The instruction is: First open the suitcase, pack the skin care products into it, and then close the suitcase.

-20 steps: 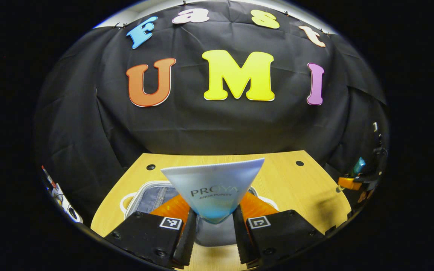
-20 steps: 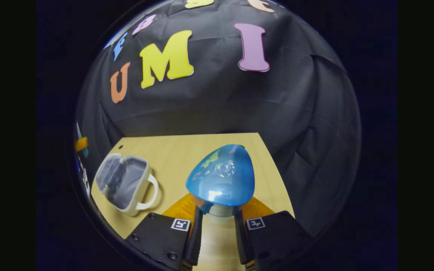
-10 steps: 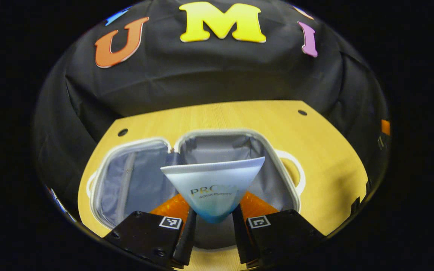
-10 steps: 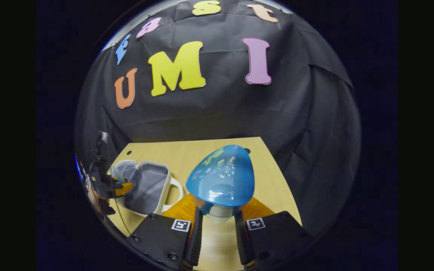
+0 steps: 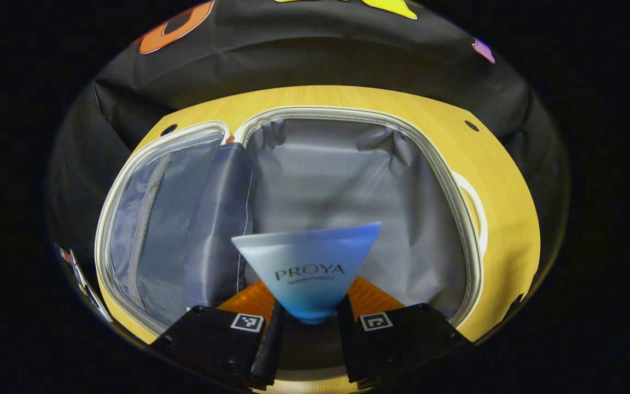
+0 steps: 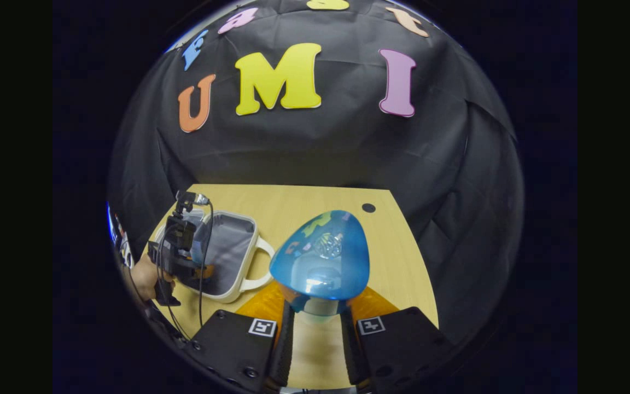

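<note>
The small suitcase (image 5: pixel 446 175) lies open on the wooden table, grey lining up, with a mesh zip pocket in its left half. My left gripper (image 5: pixel 307 328) is shut on a pale blue skin care tube (image 5: pixel 309 268), held crimped end forward just over the right compartment. In the right gripper view, my right gripper (image 6: pixel 315 331) is shut on a shiny blue bottle (image 6: pixel 320 260) above the table, to the right of the suitcase (image 6: pixel 233 246). The left gripper (image 6: pixel 181 246) and the hand (image 6: pixel 145 279) holding it hang over that suitcase.
The wooden table (image 6: pixel 304 205) carries the suitcase near its left side and has small round holes (image 6: pixel 368 208) by its far corners. A white carry handle (image 6: pixel 260 265) sticks out from the suitcase toward my right gripper. Black cloth backs the table.
My left gripper has come down and forward with the tube, so the open suitcase looms much larger. In the right gripper view the left gripper now sits over the suitcase; the bottle stays gripped.
</note>
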The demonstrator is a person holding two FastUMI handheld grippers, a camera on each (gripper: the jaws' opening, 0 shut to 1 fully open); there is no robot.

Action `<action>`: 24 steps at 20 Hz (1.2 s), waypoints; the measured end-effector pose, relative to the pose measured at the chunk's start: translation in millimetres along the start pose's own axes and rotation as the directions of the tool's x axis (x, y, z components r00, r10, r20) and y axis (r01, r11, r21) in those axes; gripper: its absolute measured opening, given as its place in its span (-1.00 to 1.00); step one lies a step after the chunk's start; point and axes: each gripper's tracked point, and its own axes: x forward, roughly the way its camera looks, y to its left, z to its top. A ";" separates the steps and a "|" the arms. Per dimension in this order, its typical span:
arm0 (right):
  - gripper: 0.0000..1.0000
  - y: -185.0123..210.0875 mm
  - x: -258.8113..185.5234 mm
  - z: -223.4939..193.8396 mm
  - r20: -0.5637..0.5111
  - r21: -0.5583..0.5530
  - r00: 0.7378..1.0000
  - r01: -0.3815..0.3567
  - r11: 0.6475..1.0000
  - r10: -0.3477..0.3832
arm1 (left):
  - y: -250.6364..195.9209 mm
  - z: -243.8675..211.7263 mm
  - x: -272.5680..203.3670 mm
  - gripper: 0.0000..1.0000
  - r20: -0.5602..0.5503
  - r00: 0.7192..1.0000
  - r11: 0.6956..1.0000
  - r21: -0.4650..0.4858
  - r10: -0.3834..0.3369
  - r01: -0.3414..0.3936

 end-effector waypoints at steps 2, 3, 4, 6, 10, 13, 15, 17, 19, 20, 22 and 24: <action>-0.26 1.0 5.1 -2.7 -0.015 0.007 1.000 -0.008 1.000 0.008 | 0.8 4.1 4.5 -0.01 -0.031 0.999 1.000 -0.002 0.010 -0.010; -0.26 1.1 8.2 -4.5 -0.022 0.009 1.000 -0.011 1.000 0.012 | 1.9 2.1 6.8 -0.02 -0.059 0.998 1.000 -0.016 0.015 -0.016; -0.26 1.3 11.4 -4.9 -0.026 0.008 1.000 -0.015 1.000 0.015 | 2.6 0.7 9.2 -0.02 -0.083 0.996 0.999 -0.036 0.014 -0.017; -0.26 2.2 16.5 -5.7 -0.030 0.006 0.999 -0.023 1.000 0.023 | 4.7 5.2 14.3 -0.01 -0.084 0.996 0.999 -0.037 0.024 -0.027; -0.26 5.5 23.2 -12.4 -0.044 0.006 0.998 -0.045 0.999 0.045 | 3.5 6.3 15.0 0.00 -0.097 0.994 0.998 -0.029 0.044 -0.047; -0.26 6.9 27.9 -15.4 -0.048 0.005 0.997 -0.060 0.998 0.060 | 3.6 6.9 14.3 0.05 -0.105 0.993 0.998 -0.015 0.052 -0.053; -0.30 6.7 30.3 -17.1 -0.048 0.004 0.996 -0.071 0.997 0.071 | 6.1 6.7 12.9 0.15 -0.107 0.992 0.997 -0.008 0.072 -0.073; -0.30 9.4 33.5 -18.3 -0.050 -0.005 0.995 -0.082 0.997 0.082 | 9.0 6.4 11.3 0.27 -0.113 0.989 0.995 0.001 0.101 -0.101; -0.26 13.5 35.5 -14.9 -0.046 -0.003 0.994 -0.098 0.995 0.098 | 5.7 4.9 6.5 0.49 -0.117 0.987 0.994 0.000 0.106 -0.107; -0.26 16.8 36.0 -13.3 -0.042 -0.005 0.993 -0.111 0.994 0.110 | -1.8 5.0 -1.9 0.51 -0.109 0.991 0.996 -0.012 0.083 -0.085; -0.30 26.6 41.1 -4.7 -0.025 -0.022 0.992 -0.127 0.992 0.126 | -13.0 16.3 -25.6 0.84 -0.038 0.998 0.999 -0.010 0.052 -0.052; -0.26 44.2 44.6 8.9 -0.009 -0.026 0.989 -0.149 0.988 0.149 | -15.8 32.8 -61.7 0.83 0.066 0.997 0.999 0.002 0.045 -0.045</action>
